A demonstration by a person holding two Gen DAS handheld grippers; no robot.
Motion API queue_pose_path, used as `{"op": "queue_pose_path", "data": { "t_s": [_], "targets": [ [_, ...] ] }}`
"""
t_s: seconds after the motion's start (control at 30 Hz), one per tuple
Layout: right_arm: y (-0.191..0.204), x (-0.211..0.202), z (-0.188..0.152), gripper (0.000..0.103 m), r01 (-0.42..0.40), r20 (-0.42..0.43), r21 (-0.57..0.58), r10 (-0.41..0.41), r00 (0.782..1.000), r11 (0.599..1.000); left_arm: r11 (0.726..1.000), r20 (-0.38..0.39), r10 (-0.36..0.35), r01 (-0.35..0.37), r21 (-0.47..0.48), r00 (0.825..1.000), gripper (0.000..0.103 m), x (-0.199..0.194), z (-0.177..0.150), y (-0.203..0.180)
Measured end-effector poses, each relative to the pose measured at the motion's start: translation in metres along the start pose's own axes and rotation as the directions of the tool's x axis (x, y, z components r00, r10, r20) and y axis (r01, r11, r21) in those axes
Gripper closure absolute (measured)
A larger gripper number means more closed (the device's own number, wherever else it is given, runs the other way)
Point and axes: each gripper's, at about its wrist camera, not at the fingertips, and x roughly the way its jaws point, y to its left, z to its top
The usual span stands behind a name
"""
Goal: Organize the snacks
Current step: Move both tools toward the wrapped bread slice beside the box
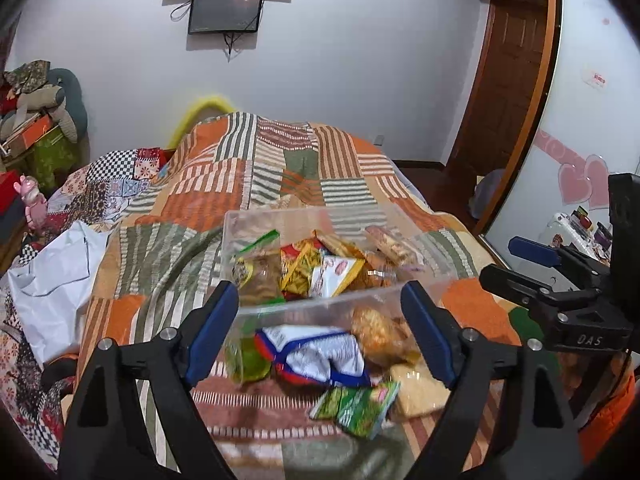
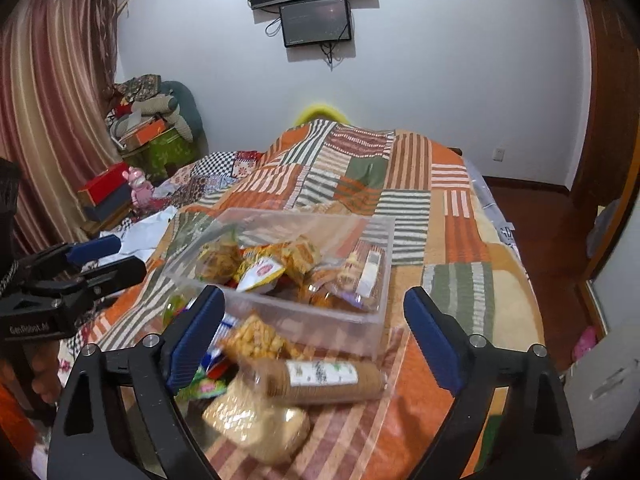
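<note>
Left wrist view: left tool [image 1: 320, 304] wide, right tool [image 2: 314, 312] wide, both holding nothing.
Clear bin [image 1: 256, 220] on bed [image 1: 248, 184], part-filled; loose snack packets [image 1: 320, 354] just beside its near wall.

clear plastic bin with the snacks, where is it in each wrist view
Left wrist: the clear plastic bin sits centre frame, between the open fingers of the left gripper.
Right wrist: bin is centre, just beyond the open right gripper.
Shared landmark: wall screen.
</note>
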Motion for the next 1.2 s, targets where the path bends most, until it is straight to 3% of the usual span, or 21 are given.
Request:
{"op": "queue_pose_path", "data": {
  "t_s": [0.33,0.63,0.8,1.0,1.2],
  "targets": [
    [0.018,0.016,-0.048,0.012,-0.062,-0.145,0.015,0.063,0.987,0.998,1.000,-0.060,0.003,-0.002,0.015,0.998,0.019,-0.020,-0.038,0.004],
    [0.033,0.048,-0.070,0.012,-0.046,-0.255,0.027,0.052,0.965,0.999,1.000,-0.134,0.002,-0.003,-0.009,0.991,0.019,-0.017,-0.073,0.014],
    [0.034,0.055,-0.073,0.012,-0.013,-0.263,0.014,0.016,0.965,1.000,1.000,-0.204,0.015,-0.018,-0.014,0.979,0.019,-0.003,-0.089,0.017],
    [0.029,0.048,-0.076,0.015,-0.056,-0.243,0.035,0.063,0.968,0.998,1.000,-0.252,-0.021,0.018,-0.017,0.967,0.019,0.014,-0.096,0.009],
    [0.023,0.038,-0.080,0.017,-0.054,-0.231,0.024,0.059,0.971,0.998,0.998,-0.295,-0.046,0.054,0.019,0.954,0.019,0.036,-0.100,-0.009]
  ]
}}
